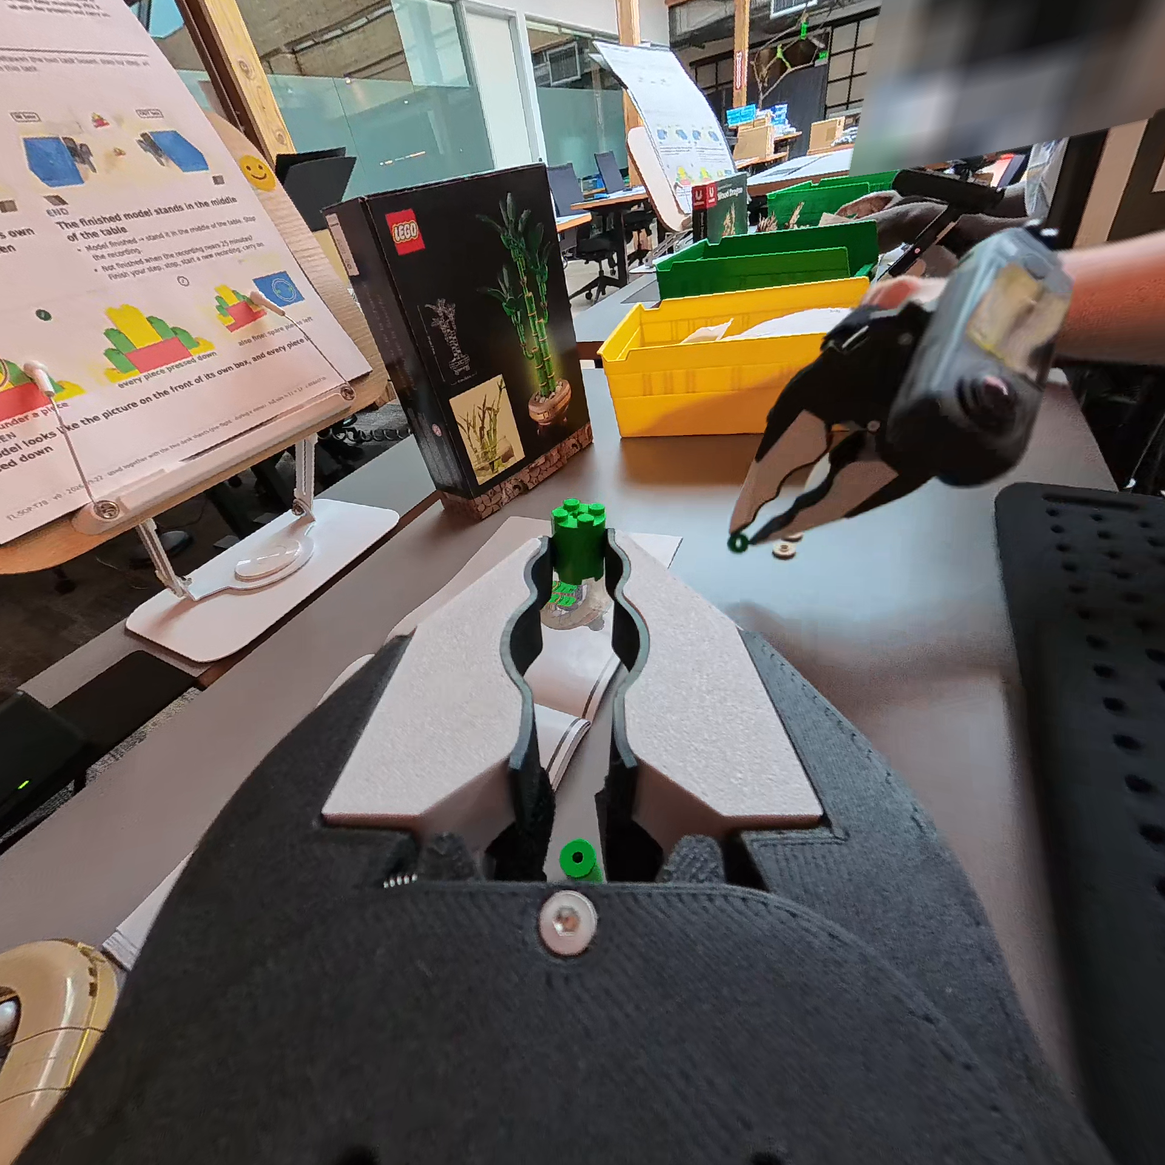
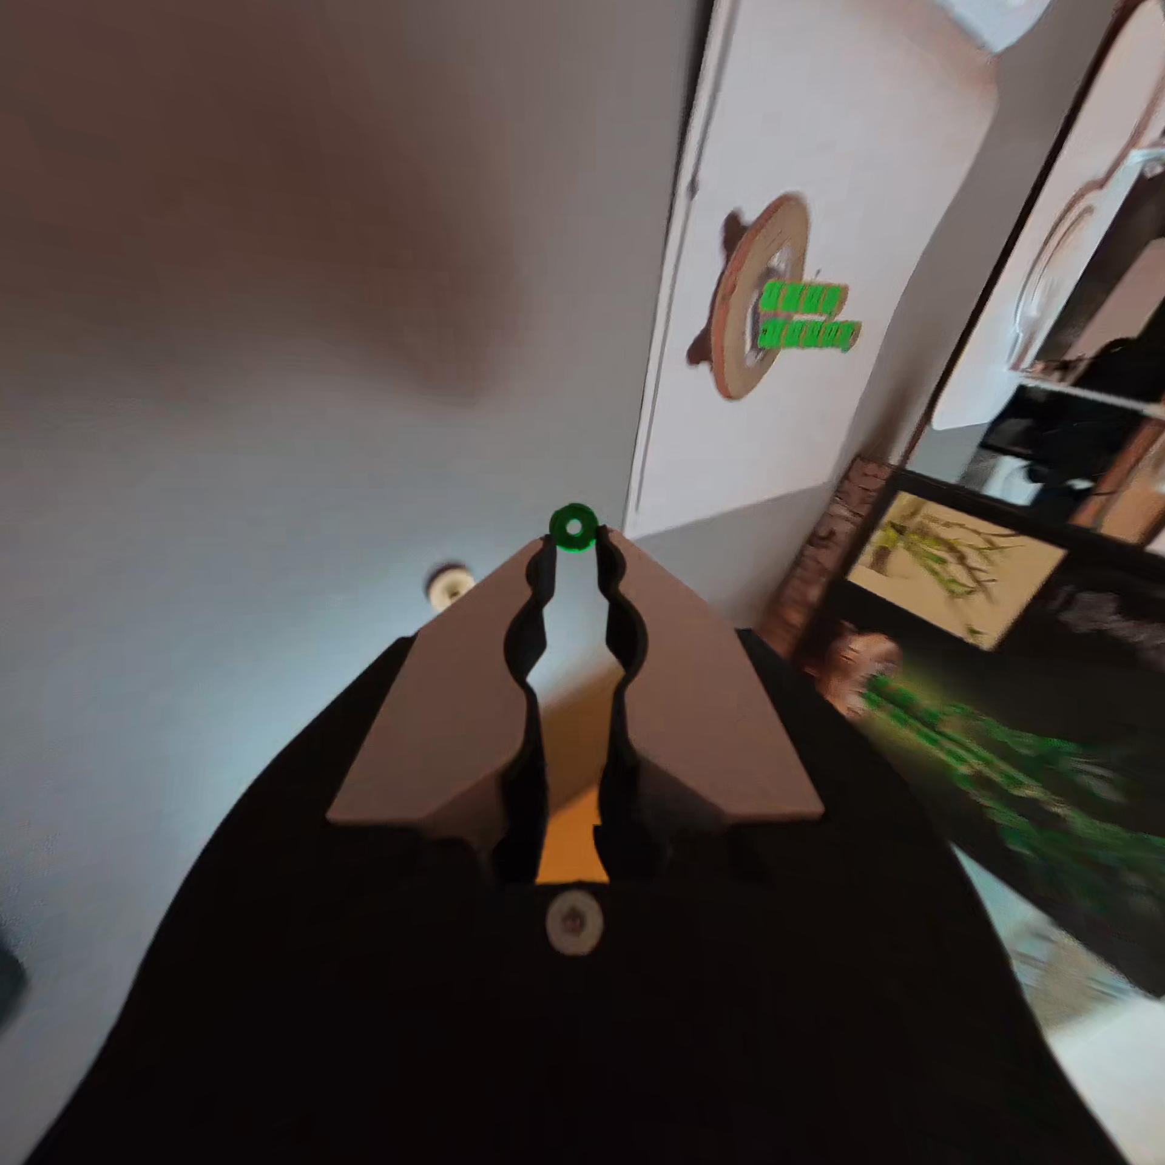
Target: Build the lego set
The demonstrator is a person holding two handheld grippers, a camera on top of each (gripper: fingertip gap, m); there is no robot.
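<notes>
My left gripper is shut on a green round studded brick stack, held upright above an open instruction booklet. A second green cylinder piece lies under the gripper near its base. My right gripper is shut on a small green ring piece at its tips. In the left wrist view the right gripper shows at the right, tips down near the table with the ring. Small tan round pieces lie beside it; one shows in the right wrist view.
The black set box stands behind the booklet. A yellow bin and green bins sit at the back right. A document stand with a printed sheet is at left. A black perforated tray is at right. Some 25 cm of space lies between my two pairs of fingers.
</notes>
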